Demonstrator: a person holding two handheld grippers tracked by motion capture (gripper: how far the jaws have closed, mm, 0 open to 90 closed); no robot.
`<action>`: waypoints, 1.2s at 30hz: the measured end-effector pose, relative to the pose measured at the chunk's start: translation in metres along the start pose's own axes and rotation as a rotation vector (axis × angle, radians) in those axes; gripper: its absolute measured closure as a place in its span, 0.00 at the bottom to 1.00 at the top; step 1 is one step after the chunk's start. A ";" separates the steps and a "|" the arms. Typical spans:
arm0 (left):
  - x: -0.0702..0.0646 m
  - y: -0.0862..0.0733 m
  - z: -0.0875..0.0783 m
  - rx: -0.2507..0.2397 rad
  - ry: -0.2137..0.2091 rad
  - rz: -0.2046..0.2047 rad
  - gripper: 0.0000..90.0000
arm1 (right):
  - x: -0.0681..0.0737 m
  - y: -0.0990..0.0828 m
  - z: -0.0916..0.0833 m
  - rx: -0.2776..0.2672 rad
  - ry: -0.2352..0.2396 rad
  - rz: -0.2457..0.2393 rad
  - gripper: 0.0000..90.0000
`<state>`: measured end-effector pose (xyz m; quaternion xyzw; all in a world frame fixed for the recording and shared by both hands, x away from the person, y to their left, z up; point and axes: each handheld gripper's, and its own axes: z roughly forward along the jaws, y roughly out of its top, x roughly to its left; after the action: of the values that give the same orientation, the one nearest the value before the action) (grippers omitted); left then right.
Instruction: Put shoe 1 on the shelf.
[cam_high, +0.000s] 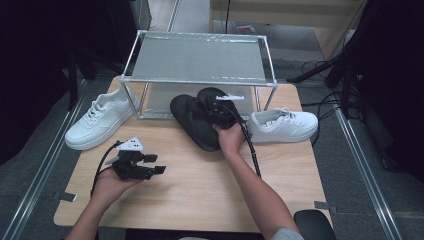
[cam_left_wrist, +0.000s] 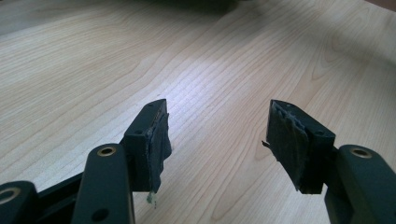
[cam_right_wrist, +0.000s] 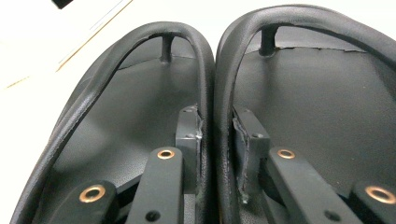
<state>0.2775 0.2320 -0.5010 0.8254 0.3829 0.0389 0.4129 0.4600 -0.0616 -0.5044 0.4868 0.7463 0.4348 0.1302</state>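
Observation:
Two black flip-flops (cam_high: 192, 122) lie side by side on the wooden table (cam_high: 200, 185), in front of the metal rack. My right gripper (cam_high: 220, 111) reaches over them, its jaws shut on the two inner straps (cam_right_wrist: 215, 84) pressed together. In the right gripper view, one pad (cam_right_wrist: 191, 135) sits inside the left sandal and the other inside the right sandal (cam_right_wrist: 317, 107). My left gripper (cam_high: 156, 166) rests low over the front left of the table, open with bare wood between its fingertips (cam_left_wrist: 156, 135).
A two-tier metal rack (cam_high: 197, 57) stands at the back of the table. A white sneaker (cam_high: 100, 120) lies at the rack's left and another white sneaker (cam_high: 282, 125) at its right. Cables and dark stands surround the table.

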 end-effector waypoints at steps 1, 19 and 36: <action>0.000 0.000 0.000 0.002 0.000 0.001 0.44 | -0.001 0.001 0.001 -0.007 -0.008 0.003 0.84; -0.001 0.001 0.002 0.006 -0.007 -0.001 0.44 | -0.001 -0.001 0.003 -0.012 -0.020 -0.011 0.67; 0.003 0.007 0.007 0.007 -0.021 0.015 0.44 | 0.002 0.002 -0.034 -0.020 0.035 -0.092 0.64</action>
<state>0.2866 0.2263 -0.5011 0.8301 0.3726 0.0319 0.4135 0.4389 -0.0773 -0.4819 0.4430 0.7657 0.4442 0.1421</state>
